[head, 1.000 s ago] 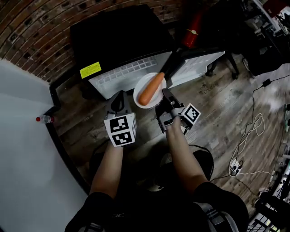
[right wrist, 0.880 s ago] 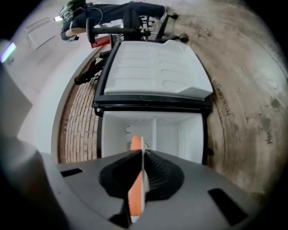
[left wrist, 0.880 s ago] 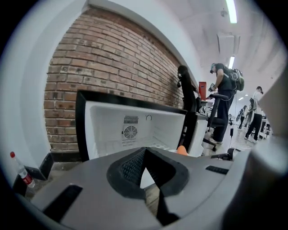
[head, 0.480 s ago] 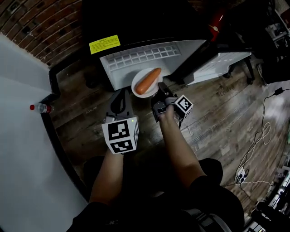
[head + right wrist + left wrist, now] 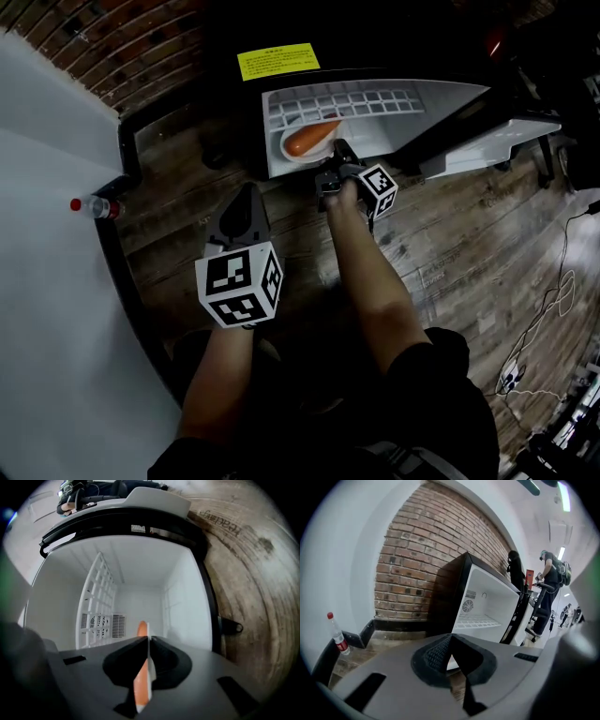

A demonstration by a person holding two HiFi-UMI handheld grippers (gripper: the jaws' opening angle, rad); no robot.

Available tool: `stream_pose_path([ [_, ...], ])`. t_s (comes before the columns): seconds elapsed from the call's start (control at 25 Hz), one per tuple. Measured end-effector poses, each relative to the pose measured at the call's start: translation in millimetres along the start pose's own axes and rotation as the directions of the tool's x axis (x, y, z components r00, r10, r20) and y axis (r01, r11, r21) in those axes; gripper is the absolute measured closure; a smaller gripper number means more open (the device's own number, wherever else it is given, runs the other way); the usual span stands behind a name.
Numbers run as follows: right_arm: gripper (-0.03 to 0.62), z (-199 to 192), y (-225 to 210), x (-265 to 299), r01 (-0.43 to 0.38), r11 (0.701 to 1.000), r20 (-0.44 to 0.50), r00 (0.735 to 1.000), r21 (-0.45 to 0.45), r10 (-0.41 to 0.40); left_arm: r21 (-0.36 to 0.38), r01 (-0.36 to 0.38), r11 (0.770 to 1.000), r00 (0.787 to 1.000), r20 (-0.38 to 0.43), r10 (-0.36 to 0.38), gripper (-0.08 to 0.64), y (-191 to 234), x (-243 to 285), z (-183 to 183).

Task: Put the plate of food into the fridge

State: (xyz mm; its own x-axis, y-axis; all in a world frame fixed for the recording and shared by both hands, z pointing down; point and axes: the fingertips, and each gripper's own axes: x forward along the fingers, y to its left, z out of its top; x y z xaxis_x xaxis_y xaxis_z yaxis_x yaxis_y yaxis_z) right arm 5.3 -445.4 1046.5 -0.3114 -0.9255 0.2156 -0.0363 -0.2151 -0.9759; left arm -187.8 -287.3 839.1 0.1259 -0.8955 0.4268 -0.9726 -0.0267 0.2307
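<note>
A white plate (image 5: 292,148) with an orange carrot (image 5: 310,138) is held at the mouth of the open small fridge (image 5: 375,103), just over its white wire shelf (image 5: 356,101). My right gripper (image 5: 330,161) is shut on the plate's near rim. In the right gripper view the plate (image 5: 149,667) shows edge-on between the shut jaws of the right gripper (image 5: 148,641), with the carrot (image 5: 140,681) beside it and the fridge's white inside (image 5: 140,597) ahead. My left gripper (image 5: 246,193) hangs back to the left of the fridge; in its own view the left gripper (image 5: 450,639) is shut on nothing.
The fridge door (image 5: 506,139) stands swung open to the right. A red-capped bottle (image 5: 92,205) lies by the white wall at left, also bottle (image 5: 336,634). Brick wall (image 5: 422,555) behind the fridge. Cables (image 5: 553,300) trail on the wooden floor at right.
The plate with the carrot has moved forward from in front of the fridge into its opening, carried by the right gripper. The left gripper has stayed behind, shut.
</note>
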Motion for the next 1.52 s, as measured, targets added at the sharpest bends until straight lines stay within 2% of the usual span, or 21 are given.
stream_pose_path([
  [0.12, 0.563, -1, -3, 19, 0.028, 0.999, 0.03, 0.999, -0.026, -0.027, 0.035, 0.004, 0.999, 1.0, -0.009, -0.004, 0.565, 5, 2, -2],
  [0.28, 0.561, -18, -5, 38, 0.074, 0.993, 0.014, 0.997, -0.087, -0.073, -0.006, -0.004, 1.0, 0.999, -0.045, 0.004, 0.565, 19, 7, -8],
  [0.4, 0.562, -23, -19, 39, 0.121, 0.988, 0.042, 0.992, -0.1, -0.117, -0.003, -0.01, 1.0, 0.998, -0.061, 0.01, 0.566, 24, 10, -11],
  [0.48, 0.563, -23, -23, 40, 0.134, 0.976, 0.041, 0.991, -0.17, -0.129, -0.003, -0.007, 1.0, 0.998, -0.069, 0.007, 0.565, 26, 12, -12],
  [0.56, 0.563, -26, -18, 45, 0.139, 0.939, 0.001, 0.989, -0.314, -0.147, -0.018, -0.004, 1.0, 0.997, -0.076, 0.002, 0.566, 29, 14, -13],
  [0.6, 0.563, -28, -17, 47, 0.16, 0.903, -0.019, 0.983, -0.4, -0.183, -0.028, -0.003, 1.0, 0.997, -0.079, 0.001, 0.566, 31, 15, -13],
  [0.64, 0.561, -29, -18, 48, 0.195, 0.851, -0.028, 0.971, -0.488, -0.239, -0.032, -0.005, 0.999, 0.997, -0.082, 0.002, 0.566, 32, 16, -13],
  [0.76, 0.554, -25, -31, 44, 0.293, 0.649, 0.014, 0.917, -0.702, -0.399, -0.003, -0.005, 1.0, 0.996, -0.087, 0.005, 0.566, 28, 18, -14],
  [0.84, 0.554, -19, -34, 41, 0.309, 0.537, 0.06, 0.901, -0.785, -0.43, 0.021, 0.004, 1.0, 0.996, -0.087, -0.003, 0.566, 23, 18, -15],
  [0.88, 0.549, -16, -32, 40, 0.307, 0.494, 0.078, 0.899, -0.813, -0.43, 0.024, 0.008, 1.0, 0.996, -0.087, -0.006, 0.565, 22, 19, -15],
  [0.92, 0.536, -13, -30, 40, 0.304, 0.464, 0.092, 0.901, -0.832, -0.424, 0.021, 0.009, 1.0, 0.996, -0.088, -0.007, 0.565, 22, 19, -15],
  [0.96, 0.532, -10, -26, 40, 0.302, 0.449, 0.103, 0.904, -0.841, -0.415, 0.015, 0.007, 1.0, 0.996, -0.088, -0.006, 0.566, 23, 19, -15],
  [1.0, 0.534, -7, -23, 39, 0.302, 0.453, 0.108, 0.908, -0.839, -0.406, 0.01, 0.003, 1.0, 0.996, -0.089, -0.002, 0.565, 25, 20, -15],
  [1.08, 0.575, -5, -19, 33, 0.287, 0.478, 0.089, 0.914, -0.83, -0.395, 0.006, -0.004, 1.0, 0.996, -0.094, 0.005, 0.566, 27, 21, -17],
  [1.12, 0.577, -8, -18, 29, 0.261, 0.471, 0.063, 0.916, -0.843, -0.397, 0.014, -0.005, 1.0, 0.995, -0.095, 0.007, 0.565, 26, 22, -18],
  [1.16, 0.578, -12, -16, 25, 0.221, 0.437, 0.032, 0.916, -0.872, -0.399, 0.034, -0.005, 0.999, 0.995, -0.095, 0.008, 0.565, 24, 23, -19],
  [1.2, 0.578, -15, -13, 21, 0.164, 0.38, -0.001, 0.917, -0.91, -0.399, 0.063, -0.004, 0.998, 0.996, -0.093, 0.009, 0.566, 22, 23, -20],
  [1.28, 0.578, -23, 1, 11, 0.016, 0.235, -0.079, 0.918, -0.972, -0.389, 0.114, 0.004, 0.993, 0.996, -0.089, 0.006, 0.566, 16, 24, -21],
  [1.36, 0.578, -28, 26, -5, -0.135, 0.098, -0.162, 0.917, -0.986, -0.364, 0.16, 0.015, 0.987, 0.997, -0.078, -0.002, 0.566, 10, 25, -19],
  [1.44, 0.578, -33, 57, -26, -0.259, -0.009, -0.242, 0.913, -0.966, -0.328, 0.203, 0.038, 0.978, 0.997, -0.071, -0.024, 0.565, 1, 27, -20],
  [1.52, 0.578, -38, 87, -52, -0.352, -0.099, -0.31, 0.903, -0.931, -0.296, 0.195, 0.078, 0.978, 0.995, -0.079, -0.063, 0.566, -12, 31, -23],
])
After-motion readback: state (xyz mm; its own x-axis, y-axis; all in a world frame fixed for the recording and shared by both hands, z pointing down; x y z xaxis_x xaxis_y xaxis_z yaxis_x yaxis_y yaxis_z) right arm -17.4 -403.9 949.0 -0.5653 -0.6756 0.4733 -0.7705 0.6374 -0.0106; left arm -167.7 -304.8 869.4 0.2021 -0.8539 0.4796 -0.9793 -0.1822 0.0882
